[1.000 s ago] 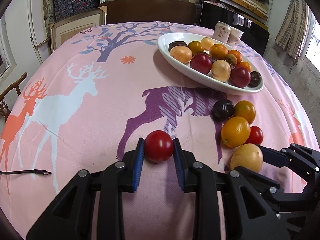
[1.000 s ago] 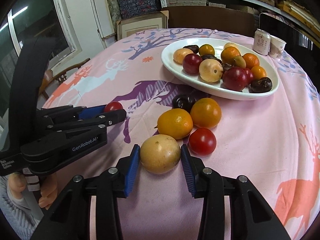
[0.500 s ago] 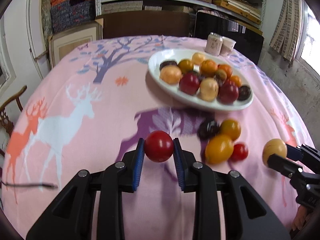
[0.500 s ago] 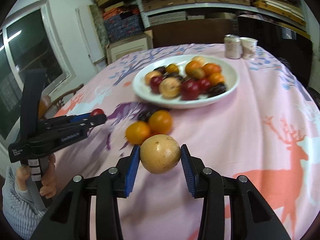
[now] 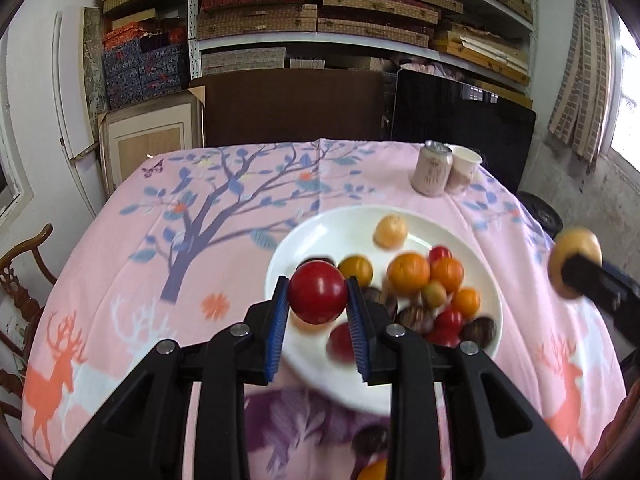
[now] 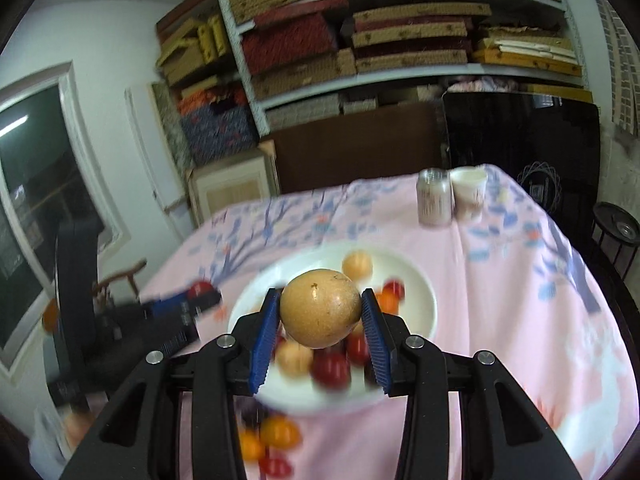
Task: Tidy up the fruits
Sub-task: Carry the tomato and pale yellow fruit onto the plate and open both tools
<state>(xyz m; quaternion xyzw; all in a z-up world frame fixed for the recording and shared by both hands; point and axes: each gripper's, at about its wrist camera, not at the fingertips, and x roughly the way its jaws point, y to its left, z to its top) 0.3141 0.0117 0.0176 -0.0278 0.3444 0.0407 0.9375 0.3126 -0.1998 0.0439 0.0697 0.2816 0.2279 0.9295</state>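
My left gripper [image 5: 318, 298] is shut on a red fruit [image 5: 317, 297], held in the air over the near left part of the white plate [image 5: 344, 236]. My right gripper [image 6: 319, 314] is shut on a tan round fruit [image 6: 319, 308], also raised above the plate [image 6: 416, 292]. The plate holds several red, orange and dark fruits. In the left wrist view the tan fruit [image 5: 574, 256] and the right gripper's black finger appear at the right edge. Loose orange and red fruits [image 6: 276, 434] lie on the pink cloth in front of the plate.
A pink can [image 5: 432, 172] and a paper cup [image 5: 462, 168] stand at the table's far right corner. A wooden chair [image 5: 24, 272] is beside the left edge. Shelves of boxes [image 5: 320, 8] and a dark panel [image 5: 460, 128] stand behind the table.
Both grippers have lifted their fruits off the cloth and moved forward, so they now hang over the plate. The loose fruits have dropped to the bottom of both views.
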